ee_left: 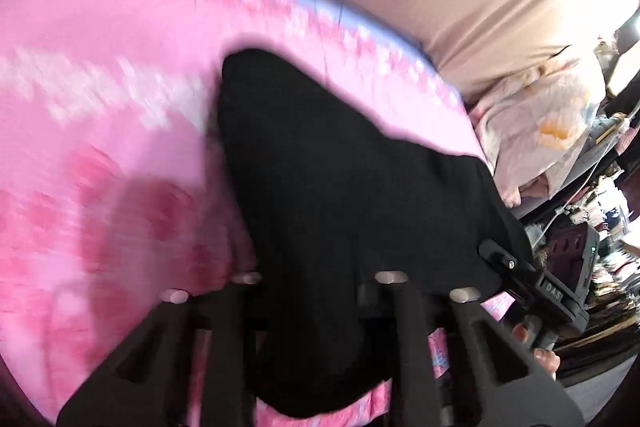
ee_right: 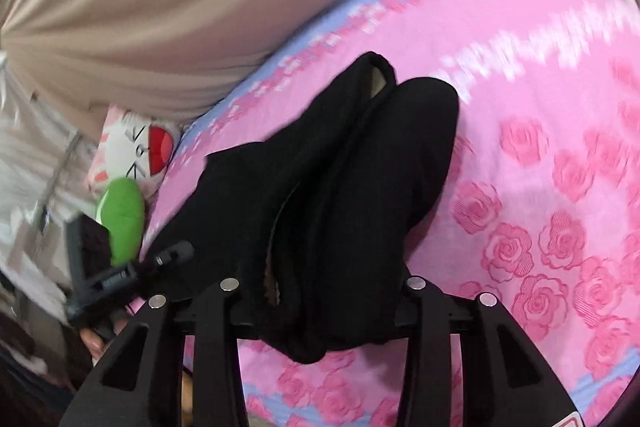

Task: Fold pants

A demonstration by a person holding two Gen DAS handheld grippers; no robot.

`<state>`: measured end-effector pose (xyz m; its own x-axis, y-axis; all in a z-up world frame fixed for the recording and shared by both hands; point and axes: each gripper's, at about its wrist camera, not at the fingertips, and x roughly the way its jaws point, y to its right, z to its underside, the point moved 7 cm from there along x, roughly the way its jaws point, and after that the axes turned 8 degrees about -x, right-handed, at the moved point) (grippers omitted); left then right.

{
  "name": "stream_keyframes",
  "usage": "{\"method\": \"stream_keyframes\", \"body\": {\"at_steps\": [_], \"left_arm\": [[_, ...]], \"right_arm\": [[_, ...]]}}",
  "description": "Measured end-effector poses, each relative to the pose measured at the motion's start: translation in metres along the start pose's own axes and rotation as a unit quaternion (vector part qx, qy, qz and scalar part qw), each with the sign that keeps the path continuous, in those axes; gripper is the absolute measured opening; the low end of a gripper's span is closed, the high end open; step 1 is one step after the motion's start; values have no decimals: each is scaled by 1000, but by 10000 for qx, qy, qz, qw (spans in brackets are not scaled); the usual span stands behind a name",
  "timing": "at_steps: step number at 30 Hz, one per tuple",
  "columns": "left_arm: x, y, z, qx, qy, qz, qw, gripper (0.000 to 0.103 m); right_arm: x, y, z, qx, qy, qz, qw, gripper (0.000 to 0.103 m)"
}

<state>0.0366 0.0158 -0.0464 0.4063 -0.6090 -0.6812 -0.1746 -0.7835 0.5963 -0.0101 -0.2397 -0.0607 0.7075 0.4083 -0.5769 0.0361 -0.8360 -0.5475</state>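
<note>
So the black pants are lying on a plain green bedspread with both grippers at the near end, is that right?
Not quite. The bedspread is pink with a rose pattern, not plain green, as the right wrist view shows. The black pants do lie on it, with both grippers at the near end.

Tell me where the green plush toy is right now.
In the right wrist view the green plush toy lies at the left, just off the pink rose bedspread, below the white cat-face cushion and left of the black pants.

Bed with pink rose-patterned cover (ee_right: pixel 540 187), black pants (ee_right: pixel 340 187) lying on it
</note>
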Motion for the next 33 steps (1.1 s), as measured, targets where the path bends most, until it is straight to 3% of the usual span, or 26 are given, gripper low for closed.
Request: {"method": "stream_keyframes", "body": {"at_steps": [2,4,6,7,8,9,11,12,14,18,19,20,22,23,25,28,33], "left_arm": [[-24,0,3,86,-45,182,9998,19],[-34,-10,15,147,-148,23,9998,20],[-26,-28,34,70,-384,-180,9991,21],[-21,-34,40,19,-424,-246,9988,28],[-18,-40,46,-17,-367,-344,9987,41],[-19,-44,48,-52,-188,-505,9985,49],[-24,-49,47,-153,24,-871,9961,88],[-23,-50,47,-246,58,-902,9956,94],[-12,-49,51,-421,-235,-571,9972,98],[-3,-38,50,-120,-149,-630,9978,97],[1,-34,51,-38,-143,-628,9979,92],[3,-31,50,49,-117,-679,9976,78],[6,-26,51,88,-176,-580,9981,60],[3,-22,50,74,-150,-508,9986,48],[-6,-13,47,131,-30,-419,9990,34],[-25,-3,43,266,158,-370,9988,20],[-60,23,39,539,329,-186,9978,19]], "right_arm": [[-12,-18,3,-91,54,-277,9996,39],[-12,-30,17,-174,-96,-415,9989,40],[-1,-25,35,-235,-312,-181,9991,43],[6,-17,45,-175,-394,-13,9991,49],[9,-10,52,-55,-423,5,9991,53],[8,-2,58,175,-393,-141,9990,56],[3,4,60,401,-314,-309,9982,59],[2,4,60,389,-344,-244,9984,65],[0,1,61,317,-428,-154,9985,69],[4,-5,63,209,-445,-164,9987,74],[7,-7,62,195,-424,-158,9988,74],[9,-9,60,176,-372,-163,9990,73],[15,-11,56,150,-326,-136,9993,54],[16,-14,55,157,-285,-133,9994,51],[14,-21,51,80,-182,-136,9997,42],[2,-34,47,-130,-39,-51,9999,39],[-31,-55,37,-319,143,-176,9992,39]]}}
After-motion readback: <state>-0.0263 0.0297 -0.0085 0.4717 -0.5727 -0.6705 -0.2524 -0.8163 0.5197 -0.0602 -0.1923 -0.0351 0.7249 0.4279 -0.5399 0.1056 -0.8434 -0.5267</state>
